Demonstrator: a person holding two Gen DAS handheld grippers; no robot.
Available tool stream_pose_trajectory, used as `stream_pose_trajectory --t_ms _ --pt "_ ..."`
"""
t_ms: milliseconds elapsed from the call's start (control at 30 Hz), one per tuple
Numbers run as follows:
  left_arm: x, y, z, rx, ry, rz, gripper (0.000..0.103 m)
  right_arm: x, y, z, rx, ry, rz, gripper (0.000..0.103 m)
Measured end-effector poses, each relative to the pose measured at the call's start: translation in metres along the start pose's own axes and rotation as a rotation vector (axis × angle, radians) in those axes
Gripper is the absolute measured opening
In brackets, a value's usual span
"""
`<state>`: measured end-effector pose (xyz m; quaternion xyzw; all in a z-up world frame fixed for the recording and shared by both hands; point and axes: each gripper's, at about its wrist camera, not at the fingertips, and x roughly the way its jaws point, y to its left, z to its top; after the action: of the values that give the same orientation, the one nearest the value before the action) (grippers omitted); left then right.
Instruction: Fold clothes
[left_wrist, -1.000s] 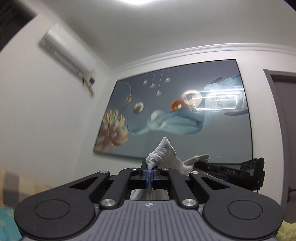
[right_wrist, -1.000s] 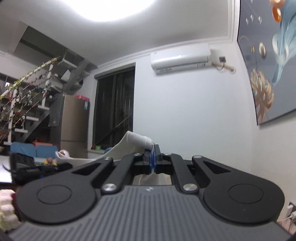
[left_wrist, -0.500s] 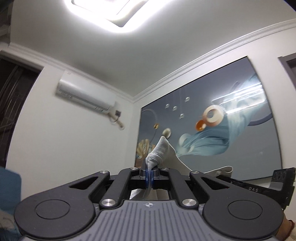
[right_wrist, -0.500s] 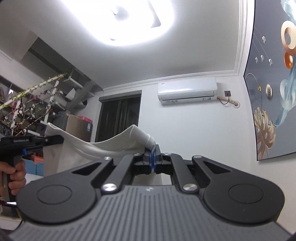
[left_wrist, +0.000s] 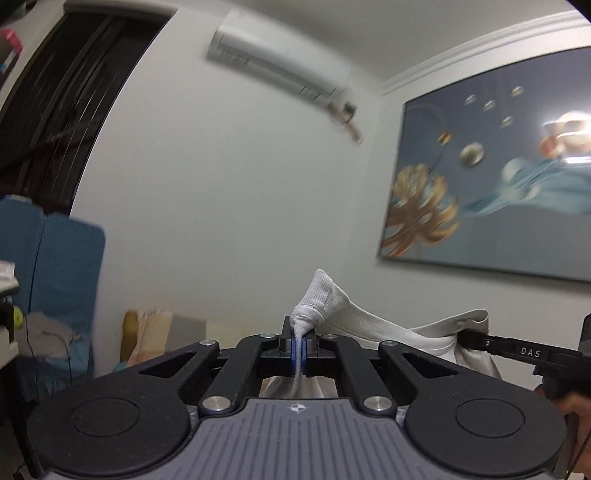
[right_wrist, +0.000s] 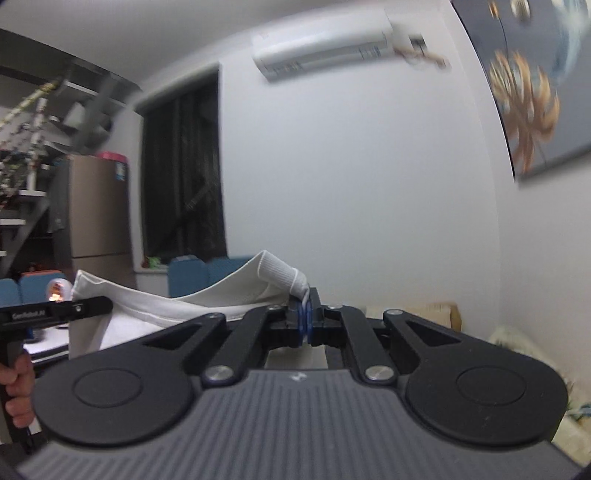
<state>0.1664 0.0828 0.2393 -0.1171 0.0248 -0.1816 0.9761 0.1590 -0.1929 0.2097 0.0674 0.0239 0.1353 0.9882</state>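
Blurred wall bg; white garment (left_wrist: 369, 325) mostly hidden below both clamped grippers (left_wrist: 297, 341).

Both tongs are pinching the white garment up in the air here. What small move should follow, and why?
Probably lower both tongs together, keeping them shut. The left tongs and right tongs each pinch a ribbed edge of the garment, which spans slack between them, off any surface; folding likely needs it laid flat.

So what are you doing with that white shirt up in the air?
A person is holding a white garment stretched between two hand-held grippers, to fold it. The left gripper is shut on one ribbed edge of the cloth, and the right gripper is shut on another ribbed edge. The fabric hangs in a loose span between them, in front of a wall with an air conditioner. No folding surface shows in these views.
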Motion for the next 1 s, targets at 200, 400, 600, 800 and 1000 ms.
stream_pose_trajectory --t_ms 200,400,600,800,1000 --pt "0.193 0.115 -0.110 -0.048 0.132 0.077 0.003 0.196 -0.076 -0.122 0.060 0.102 -0.054 0.005" --pt "0.351 0.223 -0.242 -0.067 0.309 0.158 0.003 0.357 -0.136 -0.262 0.078 0.295 -0.101 0.005" --pt "0.424 0.281 -0.346 -0.078 0.470 0.220 0.003 0.430 -0.169 -0.369 0.118 0.470 -0.120 0.005" --pt "0.447 0.292 -0.386 -0.077 0.571 0.232 0.010 0.452 -0.188 -0.403 0.212 0.550 -0.126 0.013" --pt "0.429 0.283 -0.372 -0.059 0.582 0.258 0.059 0.440 -0.190 -0.393 0.248 0.534 -0.143 0.083"
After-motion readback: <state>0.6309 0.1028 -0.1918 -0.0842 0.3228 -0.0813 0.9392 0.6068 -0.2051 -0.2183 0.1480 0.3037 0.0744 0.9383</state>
